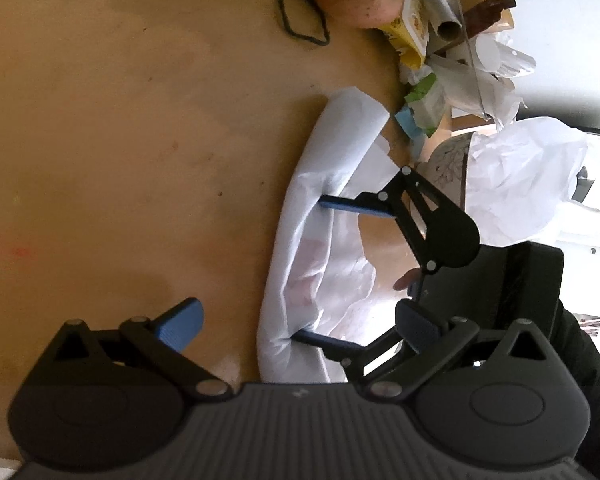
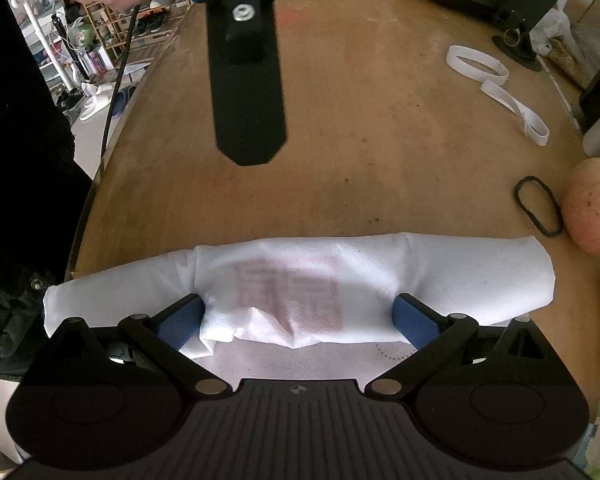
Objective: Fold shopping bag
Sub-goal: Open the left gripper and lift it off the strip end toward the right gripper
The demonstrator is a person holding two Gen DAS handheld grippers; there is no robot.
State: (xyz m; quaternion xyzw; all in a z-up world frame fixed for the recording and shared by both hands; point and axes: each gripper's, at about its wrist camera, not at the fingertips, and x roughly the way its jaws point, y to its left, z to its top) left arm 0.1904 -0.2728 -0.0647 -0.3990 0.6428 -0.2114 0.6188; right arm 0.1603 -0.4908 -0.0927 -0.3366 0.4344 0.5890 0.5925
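Our right gripper (image 2: 300,318), jaws spread wide, pins the rolled shopping bag (image 2: 440,276) flat; our left gripper (image 1: 300,324) hovers wide, gripping nothing.

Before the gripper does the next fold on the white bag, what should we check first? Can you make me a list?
1. Right gripper open around the shopping bag: ok, its fingers are spread wide with the rolled bag between them.
2. Left gripper out of the way: ok, it is open, holds nothing, and sits beside the bag.
3. Bag all on the table: cannot tell, its left end is right at the edge.
4. Space past the bag: ok, bare wood ahead.
5. Black loop and apple apart from the bag: ok, but close to its right end.
6. Fold neat: not ok, it is bunched in the middle.
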